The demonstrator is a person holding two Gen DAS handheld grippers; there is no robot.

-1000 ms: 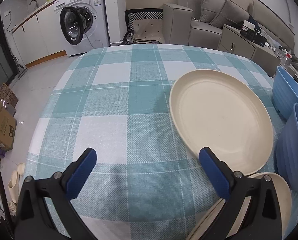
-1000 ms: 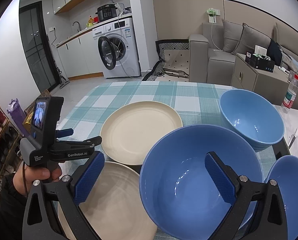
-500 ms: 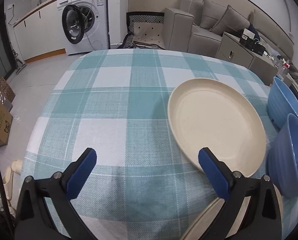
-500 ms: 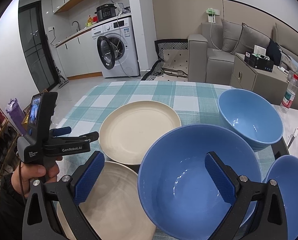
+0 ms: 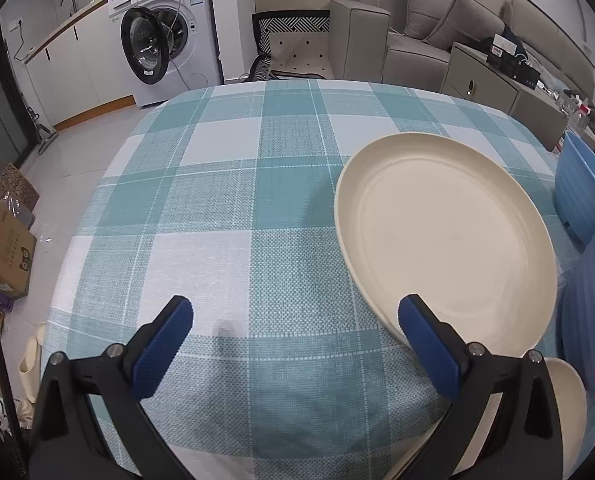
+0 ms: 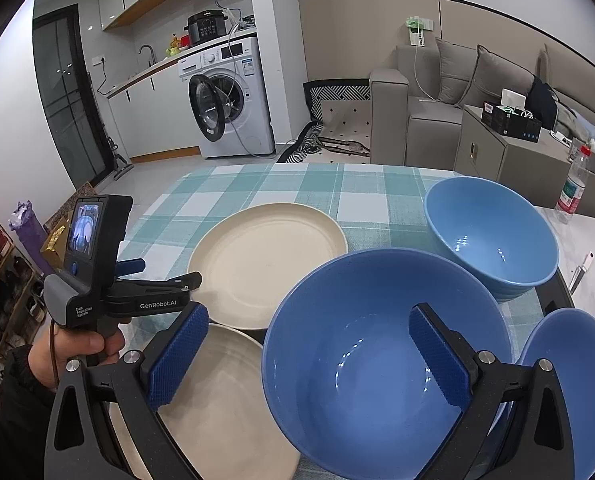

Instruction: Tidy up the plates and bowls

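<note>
Two cream plates lie on the checked tablecloth: the far plate and a near plate at the front edge. Three blue bowls stand to the right: a near bowl, a far bowl and a third at the right edge. My left gripper is open and empty, low over the cloth, its right finger over the far plate's near rim. It also shows in the right wrist view. My right gripper is open and empty, straddling the near bowl's left rim.
The table ends at the left over a tiled floor with cardboard boxes. A washing machine and sofa stand beyond. A water bottle stands on the white surface at the right.
My left gripper has drawn back and left a little, so the far plate looks smaller and further right. My right gripper has barely moved.
</note>
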